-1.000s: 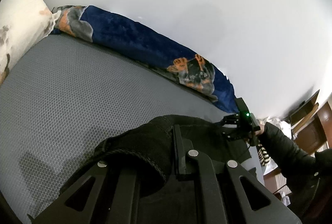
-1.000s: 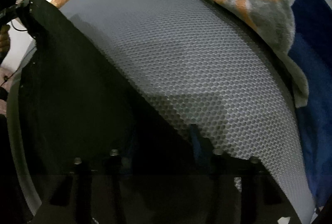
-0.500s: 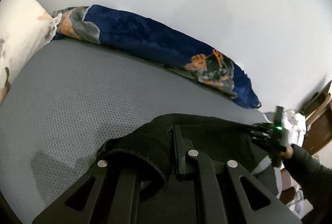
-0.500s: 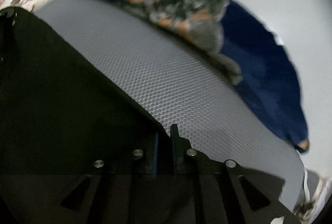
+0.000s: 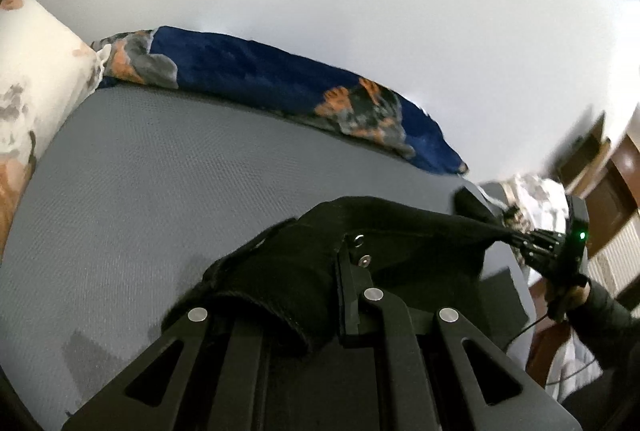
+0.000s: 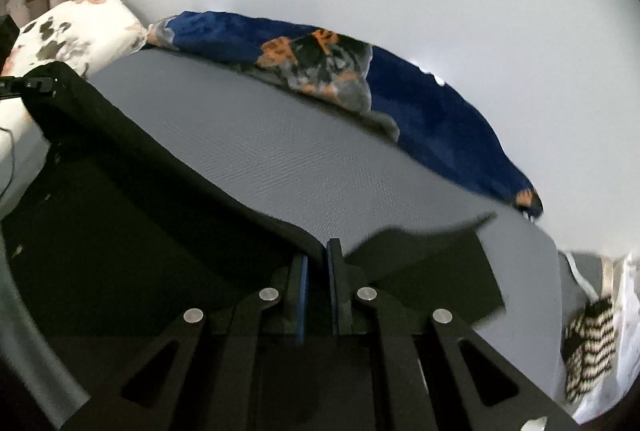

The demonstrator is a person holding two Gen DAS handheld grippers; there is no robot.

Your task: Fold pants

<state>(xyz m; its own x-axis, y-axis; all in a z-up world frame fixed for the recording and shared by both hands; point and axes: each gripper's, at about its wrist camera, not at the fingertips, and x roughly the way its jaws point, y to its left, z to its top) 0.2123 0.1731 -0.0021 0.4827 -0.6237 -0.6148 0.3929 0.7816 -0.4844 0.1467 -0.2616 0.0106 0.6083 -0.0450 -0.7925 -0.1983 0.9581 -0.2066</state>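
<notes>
Black pants (image 5: 420, 231) stretched above grey mattress (image 5: 160, 183) | left claw (image 5: 336, 271) clamped on pants | right claw (image 6: 316, 271) clamped on pants

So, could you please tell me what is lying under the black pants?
The grey mattress shows beyond the black pants, stretched between the left gripper and right gripper. Whatever lies directly beneath the cloth is covered.

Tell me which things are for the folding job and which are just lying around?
For the job:
pants
left gripper, shut on the pants
right gripper, shut on the pants
bed

Just lying around:
blue blanket
flowery pillow
striped cloth
</notes>
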